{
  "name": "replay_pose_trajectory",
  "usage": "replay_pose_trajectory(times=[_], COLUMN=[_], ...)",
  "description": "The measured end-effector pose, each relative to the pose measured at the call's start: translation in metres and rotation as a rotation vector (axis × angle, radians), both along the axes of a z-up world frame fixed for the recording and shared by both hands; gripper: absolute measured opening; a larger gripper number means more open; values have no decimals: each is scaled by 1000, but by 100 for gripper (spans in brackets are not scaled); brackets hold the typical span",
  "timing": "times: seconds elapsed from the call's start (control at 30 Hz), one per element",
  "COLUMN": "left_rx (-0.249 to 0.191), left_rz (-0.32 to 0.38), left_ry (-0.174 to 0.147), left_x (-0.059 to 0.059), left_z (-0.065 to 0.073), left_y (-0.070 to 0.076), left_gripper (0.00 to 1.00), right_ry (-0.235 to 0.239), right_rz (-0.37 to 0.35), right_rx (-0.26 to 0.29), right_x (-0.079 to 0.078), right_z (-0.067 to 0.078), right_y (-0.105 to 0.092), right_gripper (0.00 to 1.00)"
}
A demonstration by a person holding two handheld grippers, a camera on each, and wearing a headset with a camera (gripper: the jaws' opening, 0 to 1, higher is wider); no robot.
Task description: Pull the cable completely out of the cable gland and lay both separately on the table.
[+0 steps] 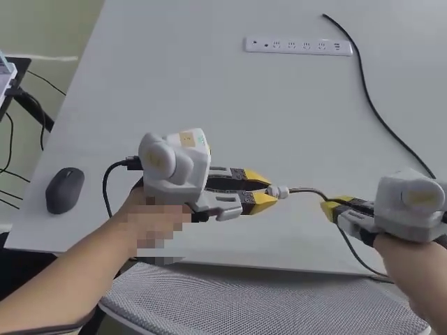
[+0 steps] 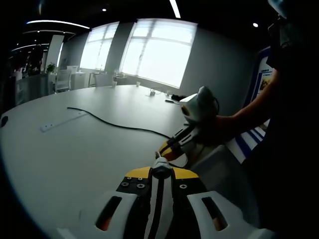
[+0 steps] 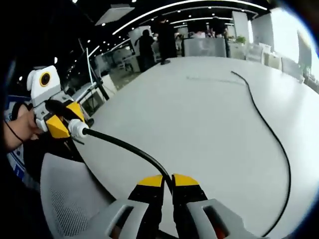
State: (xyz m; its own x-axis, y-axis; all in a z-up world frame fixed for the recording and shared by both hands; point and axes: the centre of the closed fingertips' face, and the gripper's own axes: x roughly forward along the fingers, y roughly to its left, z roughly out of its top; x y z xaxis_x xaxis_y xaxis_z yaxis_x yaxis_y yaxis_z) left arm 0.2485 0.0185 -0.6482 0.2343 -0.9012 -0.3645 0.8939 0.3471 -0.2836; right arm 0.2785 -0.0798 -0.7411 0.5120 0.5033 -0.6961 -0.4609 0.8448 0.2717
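- Nearest me, at the front edge of the table (image 1: 209, 105) and above the mesh chair (image 1: 244, 307), the left gripper (image 1: 261, 190) has its jaws closed on the small white cable gland (image 1: 278, 192). It holds the gland up off the surface.
- Just to its right, the right gripper (image 1: 334, 207) is pinched tight on the black cable (image 1: 307, 190) a little way from the gland. The short stretch between the two bows slightly and is not yet taut.
- The cable is not out: it runs straight into the gland's nose, so the pull itself is yet to be done.
- To do it well, I'd keep the left grip steady on the gland's body and draw the right hand directly away along the cable's own line. A sideways tug would likely make it bind in the seal.
- If the free end doesn't clear in one stroke, it makes sense to regrip close to the gland and pull again, not to yank.
- The gland looks like hard, pale plastic with a rounded collar — small enough to twist in the jaws if the hold is off-centre. The cable is thin, round and smooth-jacketed, limp enough to sag, and it could slip through a weak pinch.
- Further left, a dark mouse (image 1: 64, 190) sits near the table's side edge, well apart from the work.
- The open tabletop beyond the grippers offers room to lay the two pieces down apart.
- Farthest off, a white power strip (image 1: 298, 46) lies across the table, and its black cord (image 1: 377, 115) snakes back toward the right side. It is best to keep the freed cable away from that cord.
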Motion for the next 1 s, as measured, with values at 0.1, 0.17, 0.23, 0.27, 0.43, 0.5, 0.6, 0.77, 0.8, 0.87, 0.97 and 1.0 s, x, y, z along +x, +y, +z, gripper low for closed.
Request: replay_pose_trajectory(times=[0.1,0.17,0.23,0.27,0.43,0.5,0.6,0.77,0.8,0.87,0.97,1.0], left_rx=[-2,-2,-1,-1,-3,-3,-2,-1,-3,-2,-6,-3], left_rz=[1,-1,-4,-5,-1,0,-1,6,7,17,24,24], left_ry=[-3,-6,-5,-5,-2,-1,-2,2,3,6,14,14], left_x=[1,0,0,-1,0,0,0,1,1,3,5,4], left_z=[1,1,1,1,0,0,1,1,1,1,2,2], left_y=[0,0,0,0,1,1,1,3,4,7,9,10], left_gripper=[15,15,15,15,15,15,15,15,15,15,15,15], right_ry=[14,20,20,32,30,20,20,-17,-32,-58,-81,-98], right_rz=[-12,-22,-38,-55,-62,-50,-44,-3,24,58,103,124], right_rx=[-3,-13,-8,0,23,18,22,3,-15,-34,-26,-43], right_x=[-2,-4,-4,-5,-8,-8,-8,-9,-10,-9,-12,-11], right_z=[-5,-10,-10,-10,-11,-10,-10,-5,-4,-5,0,0], right_y=[-3,-5,-6,-6,-3,-3,-3,-1,-1,0,6,6], right_gripper=[0,0,0,0,0,0,0,1,1,0,1,1])
